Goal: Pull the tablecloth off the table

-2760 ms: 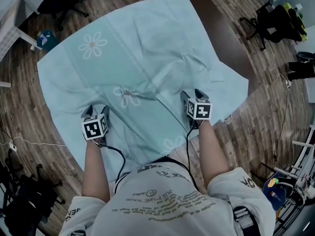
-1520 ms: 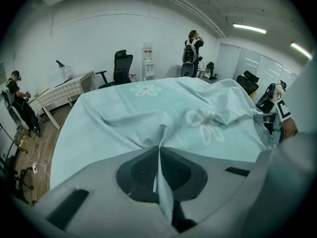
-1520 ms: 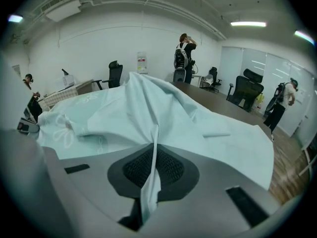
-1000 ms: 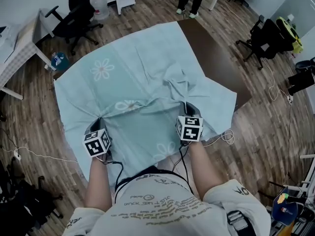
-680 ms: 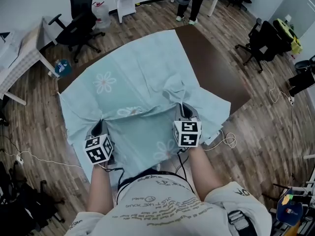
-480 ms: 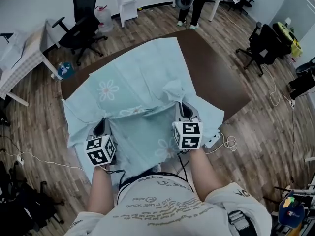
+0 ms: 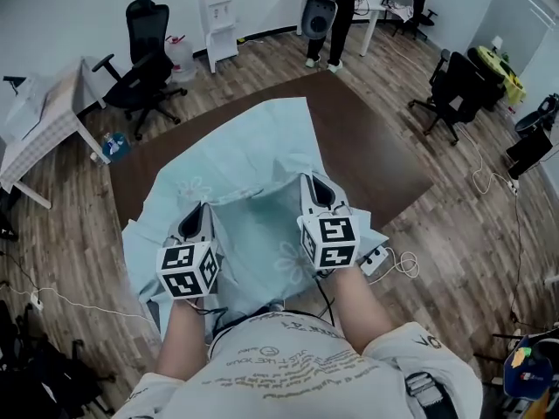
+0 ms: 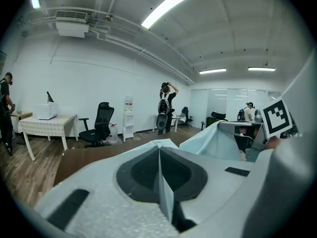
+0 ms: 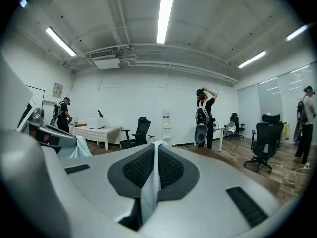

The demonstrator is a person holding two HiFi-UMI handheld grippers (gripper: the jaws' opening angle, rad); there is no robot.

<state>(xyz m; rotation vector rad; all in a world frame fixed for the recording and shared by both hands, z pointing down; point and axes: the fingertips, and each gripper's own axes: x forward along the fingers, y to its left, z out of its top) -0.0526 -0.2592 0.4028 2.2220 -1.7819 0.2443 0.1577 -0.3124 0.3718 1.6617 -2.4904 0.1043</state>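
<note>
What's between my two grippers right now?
In the head view, a span of the tablecloth hangs between the left gripper and right gripper, both clamped on it.

The tablecloth [image 7: 253,166] is thin matt cloth (much creased), the table [image 7: 376,157] smooth dark brown, the floor [image 7: 77,227] wood-grained.

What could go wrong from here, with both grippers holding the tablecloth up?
1. The left gripper and the right gripper each pinch only a thin fold of the tablecloth. A hard tug might slip it free.
2. The cloth's near edge hangs close to the person and beside the power strip and its cable on the floor. It could snag them or get stepped on.
</note>
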